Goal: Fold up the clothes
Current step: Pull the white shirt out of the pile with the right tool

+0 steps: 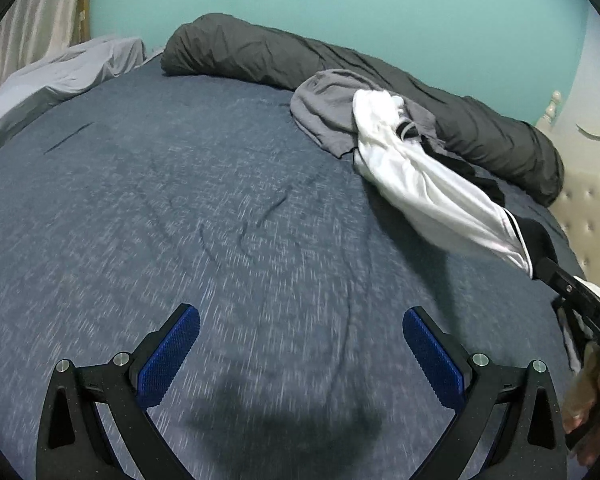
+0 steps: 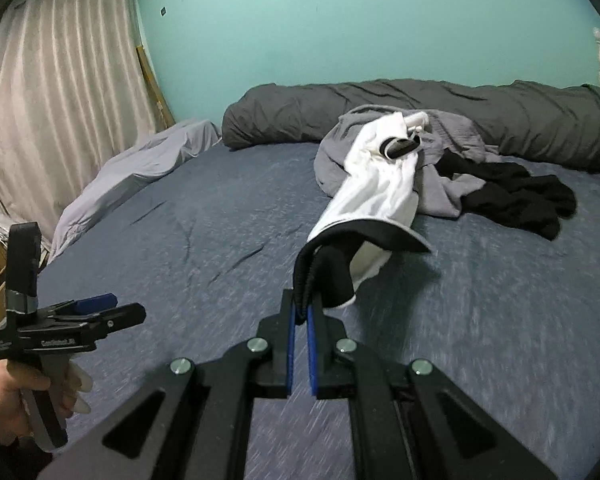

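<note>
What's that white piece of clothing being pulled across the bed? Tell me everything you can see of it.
The white garment looks like soft, thin fabric with black trim and a black lining at the near edge. It is stretched out in a long, bunched strip, lifted off the blue bedspread at the near end. The right gripper is shut on its black edge. Its far end still rests on a crumpled grey garment beside black clothes. What kind of garment it is cannot be told.

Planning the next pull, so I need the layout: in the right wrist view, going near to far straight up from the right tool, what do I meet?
Right tool shut on the white garment's black hem → white garment → grey garment → dark rolled duvet → teal wall.
</note>
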Motion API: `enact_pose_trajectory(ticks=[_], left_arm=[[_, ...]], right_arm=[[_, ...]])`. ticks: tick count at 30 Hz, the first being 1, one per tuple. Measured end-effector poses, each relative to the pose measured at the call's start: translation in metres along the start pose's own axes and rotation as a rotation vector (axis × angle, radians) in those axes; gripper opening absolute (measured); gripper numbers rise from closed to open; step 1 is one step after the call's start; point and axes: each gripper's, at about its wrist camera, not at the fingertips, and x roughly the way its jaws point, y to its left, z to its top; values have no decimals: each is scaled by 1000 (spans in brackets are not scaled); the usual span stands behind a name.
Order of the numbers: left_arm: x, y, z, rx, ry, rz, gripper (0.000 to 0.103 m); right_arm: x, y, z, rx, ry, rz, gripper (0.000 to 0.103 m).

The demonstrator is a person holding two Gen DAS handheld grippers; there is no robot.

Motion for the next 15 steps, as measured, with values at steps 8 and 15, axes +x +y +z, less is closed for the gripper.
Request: enact_pose_trajectory(ticks=[8,15], left_arm=[[-62,4,-19,6,-14,-16,103],[-105,4,-38,15,-30,-42,103]], right_arm=[[-83,62,-19,-33,-5,7,4],[-134,102,-27,-67,-8,20,4]])
